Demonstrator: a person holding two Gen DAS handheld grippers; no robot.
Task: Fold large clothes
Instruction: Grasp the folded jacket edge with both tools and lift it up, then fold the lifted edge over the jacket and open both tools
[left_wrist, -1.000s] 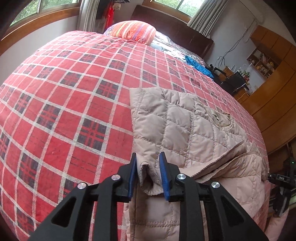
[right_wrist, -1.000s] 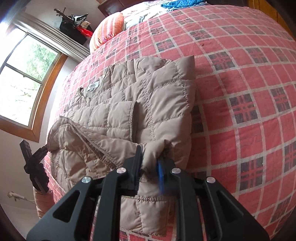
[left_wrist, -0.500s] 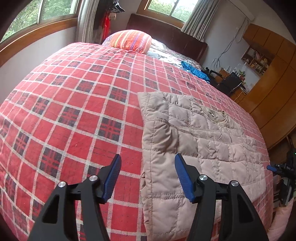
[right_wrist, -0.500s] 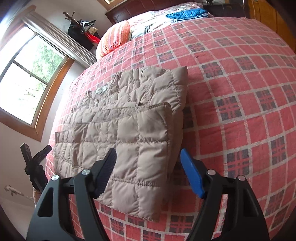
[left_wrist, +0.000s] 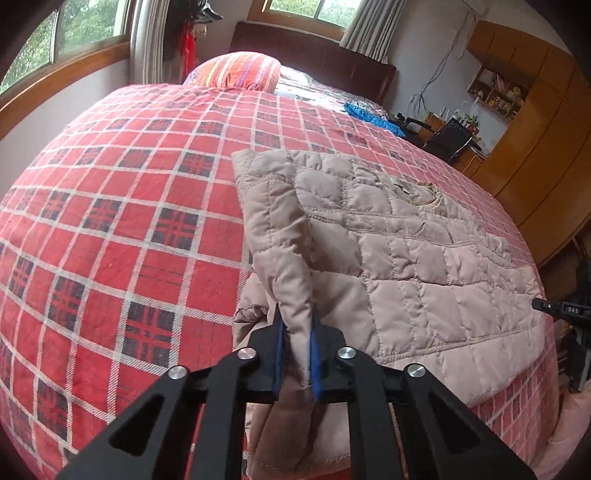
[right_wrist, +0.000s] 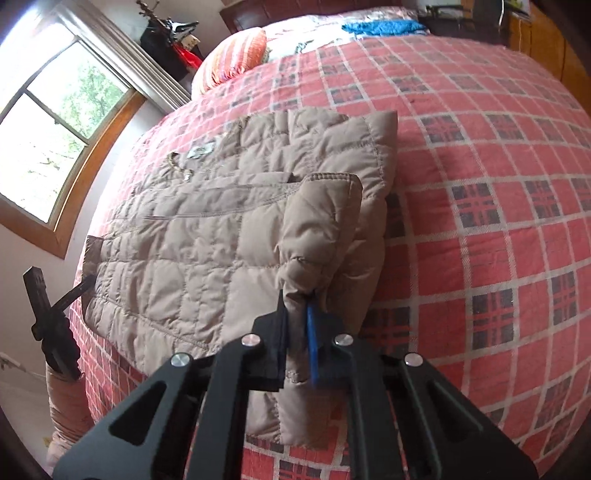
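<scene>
Now you have the whole garment back in hand: half a second ago both tools stood wide open over the quilted jacket (left_wrist: 388, 240), and a second ago they were shut on it, so you let go once and have taken a fresh hold. That reads as one fold laid down and the next one starting.

Your jacket lies partly folded on the red plaid bedspread (left_wrist: 122, 229), near the foot of the bed, its collar and label turned toward the striped pillow (left_wrist: 240, 70). It is flat through the middle; only the two near corners are lifted off the cover.

Your left gripper (left_wrist: 297, 354) is closed down to a narrow gap, its blue pads pinching a raised ridge of fabric at the jacket's near left edge, with loose cloth hanging below the jaws. Your right gripper (right_wrist: 297, 347) is closed about as tightly on the near right corner, where the folded layers bunch into a peak between the pads. Both holds look like several layers, so judge the lift gently, as an inner layer could slip.
</scene>
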